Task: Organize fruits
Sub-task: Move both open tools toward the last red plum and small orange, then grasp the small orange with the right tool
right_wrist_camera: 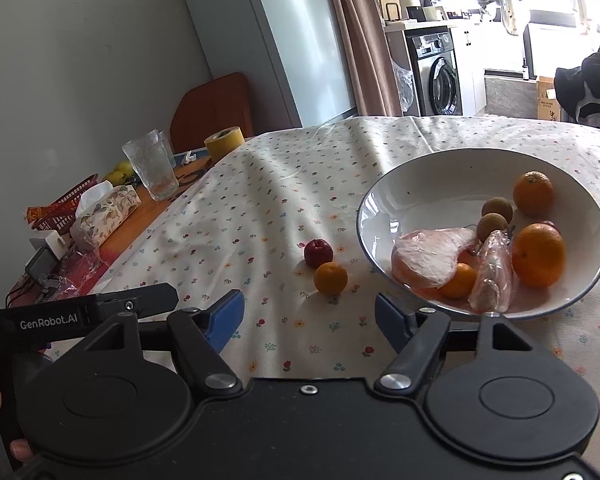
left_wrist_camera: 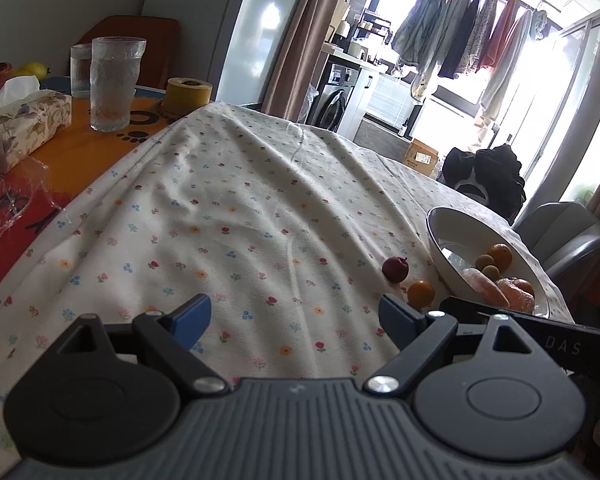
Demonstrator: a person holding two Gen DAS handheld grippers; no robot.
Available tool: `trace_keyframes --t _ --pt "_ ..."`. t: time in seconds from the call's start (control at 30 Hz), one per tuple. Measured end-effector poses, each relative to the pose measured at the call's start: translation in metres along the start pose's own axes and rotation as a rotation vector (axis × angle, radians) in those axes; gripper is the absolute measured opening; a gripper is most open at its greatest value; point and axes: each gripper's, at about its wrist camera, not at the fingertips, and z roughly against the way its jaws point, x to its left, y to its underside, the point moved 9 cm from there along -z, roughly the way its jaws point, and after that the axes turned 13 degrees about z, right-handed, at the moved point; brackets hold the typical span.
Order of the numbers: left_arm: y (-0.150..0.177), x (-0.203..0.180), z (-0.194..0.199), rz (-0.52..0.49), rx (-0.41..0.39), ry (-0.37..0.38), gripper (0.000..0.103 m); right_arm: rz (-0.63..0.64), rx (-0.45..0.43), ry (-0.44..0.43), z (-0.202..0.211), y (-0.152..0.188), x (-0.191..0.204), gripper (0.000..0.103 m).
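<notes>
Both claws, left (left_wrist_camera: 296, 320) and right (right_wrist_camera: 309, 312), gape wide, empty.

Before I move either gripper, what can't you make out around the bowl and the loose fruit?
- Bowl, left wrist view: its near end is hidden behind the right gripper's black body.
- Wrapped pieces in the bowl, right wrist view: plastic film blurs them, so the fruit inside is unclear.
- Bowl's near rim, right wrist view: partly covered by the right gripper.
- Small orange on the cloth, left wrist view: the left gripper's finger covers its lower edge.

A home: washing machine (right_wrist_camera: 440, 80); hanging laundry (left_wrist_camera: 460, 40).
</notes>
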Motion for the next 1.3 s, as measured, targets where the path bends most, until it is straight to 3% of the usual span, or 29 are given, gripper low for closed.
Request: trace_keyframes --t 0.37,0.43,0.67,0.87,1.03,1.3 --pt "-0.003 0.004 -0.014 0.016 0.009 -0.002 0.089 -0.021 0.034 0.03 -0.026 0.001 -0.01 0.056" --pt "-0.004 0.004 -0.015 0.018 0.009 0.0 0.089 -0.009 0.032 0.04 -0.028 0.0 -0.01 0.049" --pt "-0.007 0.004 -0.017 0.027 0.002 0.001 0.089 0.006 0.033 0.036 -0.035 -0.003 -0.003 0.047" --pt "-0.007 0.005 -0.017 0.028 0.004 0.002 0.089 0.014 0.047 0.031 -0.042 -0.001 0.001 0.036" --pt "-0.008 0.001 -0.018 0.021 0.001 0.012 0.089 -0.006 0.056 0.025 -0.044 0.004 -0.002 0.01" --pt "-0.006 -0.006 -0.019 0.011 0.005 0.018 0.089 -0.003 0.033 0.021 -0.032 0.004 -0.004 0.004"
